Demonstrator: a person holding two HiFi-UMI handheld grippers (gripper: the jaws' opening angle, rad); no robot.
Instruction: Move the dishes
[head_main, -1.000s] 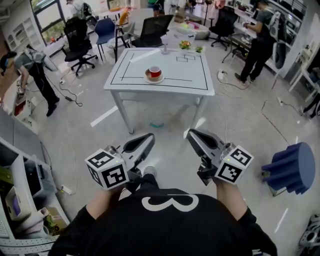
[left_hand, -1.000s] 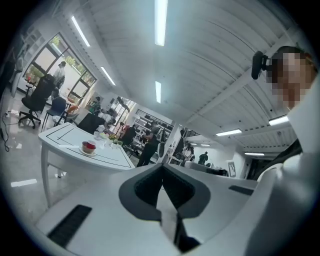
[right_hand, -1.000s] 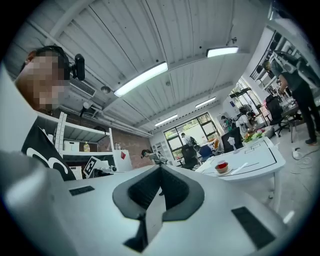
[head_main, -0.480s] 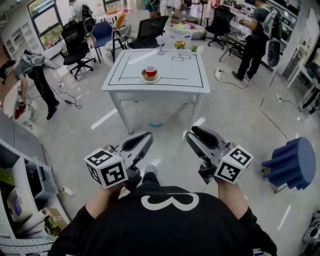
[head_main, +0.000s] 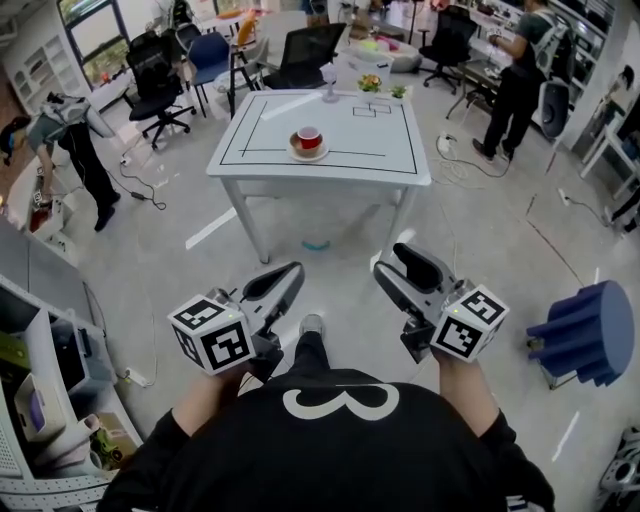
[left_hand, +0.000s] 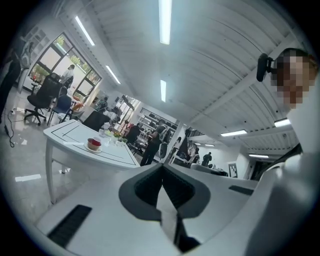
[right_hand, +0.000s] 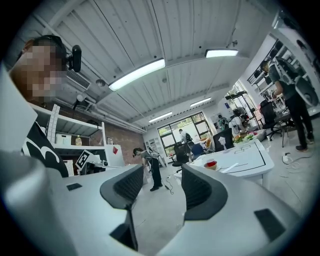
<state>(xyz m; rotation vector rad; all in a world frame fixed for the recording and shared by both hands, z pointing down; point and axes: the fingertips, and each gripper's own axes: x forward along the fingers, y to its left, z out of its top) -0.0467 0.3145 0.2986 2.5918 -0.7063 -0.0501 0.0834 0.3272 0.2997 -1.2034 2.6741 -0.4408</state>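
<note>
Bright even light from ceiling strip lights (left_hand: 165, 20), soft shadows, fisheye bending, dark vignetted corners

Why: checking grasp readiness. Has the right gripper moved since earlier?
Yes: the right gripper has just been opening its jaws, nothing between them; against the table it barely shifted.

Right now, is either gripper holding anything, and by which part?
Nothing: left gripper is shut, empty; right gripper has just been opening, nothing between its jaws.
</note>
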